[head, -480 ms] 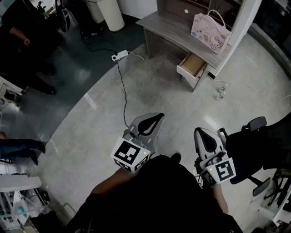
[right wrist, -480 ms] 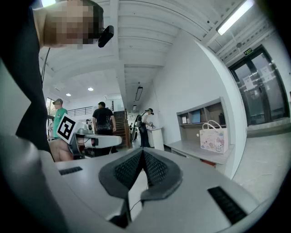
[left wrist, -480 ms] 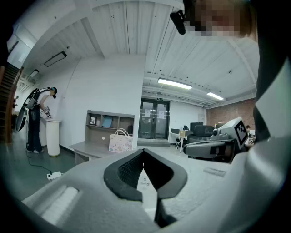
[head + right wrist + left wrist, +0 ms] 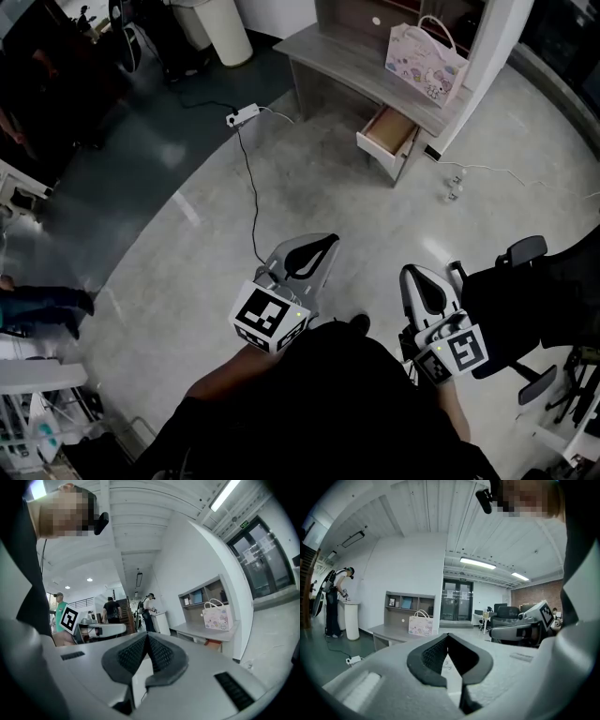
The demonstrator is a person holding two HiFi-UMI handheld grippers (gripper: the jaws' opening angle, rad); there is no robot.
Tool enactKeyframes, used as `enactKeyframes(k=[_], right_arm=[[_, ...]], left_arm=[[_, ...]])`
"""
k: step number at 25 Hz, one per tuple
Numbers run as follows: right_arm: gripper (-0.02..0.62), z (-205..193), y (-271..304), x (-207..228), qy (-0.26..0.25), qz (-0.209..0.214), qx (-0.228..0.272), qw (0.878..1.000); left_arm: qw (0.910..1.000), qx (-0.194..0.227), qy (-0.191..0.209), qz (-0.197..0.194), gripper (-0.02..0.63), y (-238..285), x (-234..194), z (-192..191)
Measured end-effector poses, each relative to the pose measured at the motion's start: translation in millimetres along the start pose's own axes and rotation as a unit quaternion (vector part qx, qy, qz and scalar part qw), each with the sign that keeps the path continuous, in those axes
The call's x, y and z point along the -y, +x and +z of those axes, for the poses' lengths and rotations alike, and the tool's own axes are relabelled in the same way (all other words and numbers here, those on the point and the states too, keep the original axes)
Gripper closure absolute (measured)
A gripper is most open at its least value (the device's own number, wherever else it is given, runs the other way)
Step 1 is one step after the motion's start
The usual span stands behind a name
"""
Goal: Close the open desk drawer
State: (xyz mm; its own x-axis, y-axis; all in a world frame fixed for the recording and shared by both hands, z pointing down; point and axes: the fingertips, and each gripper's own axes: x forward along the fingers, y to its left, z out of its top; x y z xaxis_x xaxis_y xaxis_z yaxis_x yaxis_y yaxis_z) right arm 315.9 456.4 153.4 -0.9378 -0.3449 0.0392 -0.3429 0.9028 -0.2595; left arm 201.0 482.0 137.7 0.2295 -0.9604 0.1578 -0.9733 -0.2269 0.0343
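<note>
Grey left hand-held gripper (image 4: pixel 324 246), right hand-held gripper (image 4: pixel 413 276): waist-high, pointing forward, jaws together, empty.

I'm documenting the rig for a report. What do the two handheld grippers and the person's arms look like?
Both the left gripper and right gripper have pale grey moulded shells with black ribbed pads. Each carries a cube of black-and-white square markers with a small green light. The person's top is black.
</note>
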Motion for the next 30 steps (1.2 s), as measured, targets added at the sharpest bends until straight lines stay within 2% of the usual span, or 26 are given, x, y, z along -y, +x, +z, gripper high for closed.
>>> enactKeyframes(k=[7, 13, 17, 22, 30], right_arm=[[0.583, -2.1, -10.8, 17.7, -0.018, 0.024, -0.011, 0.999], [0.583, -5.6, 7.4, 23.1, 0.000, 0.040, -0.024, 0.999], [0.583, -4.1, 34.0, 32.1, -0.004, 0.043, -0.025, 0.999], [0.583, 1.8, 87.9, 54.7, -0.008, 0.025, -0.028, 0.999], [0.583, 24.2, 216.0, 77.9, -0.006, 0.000, -0.024, 1.000]], left_arm=[[0.9999, 0.007, -0.002, 0.015, 0.598, 18.0, 17.1, 1.6], [0.9989, 0.009, -0.008, 0.044, 0.598, 18.8, -6.2, 2.1], [0.9980, 0.016, -0.015, 0.060, 0.598, 25.0, -41.2, 3.8], [0.9983, 0.025, -0.020, 0.048, 0.598, 52.7, -94.1, 9.5], [0.9992, 0.027, -0.017, 0.025, 0.598, 89.9, -219.5, 27.6]])
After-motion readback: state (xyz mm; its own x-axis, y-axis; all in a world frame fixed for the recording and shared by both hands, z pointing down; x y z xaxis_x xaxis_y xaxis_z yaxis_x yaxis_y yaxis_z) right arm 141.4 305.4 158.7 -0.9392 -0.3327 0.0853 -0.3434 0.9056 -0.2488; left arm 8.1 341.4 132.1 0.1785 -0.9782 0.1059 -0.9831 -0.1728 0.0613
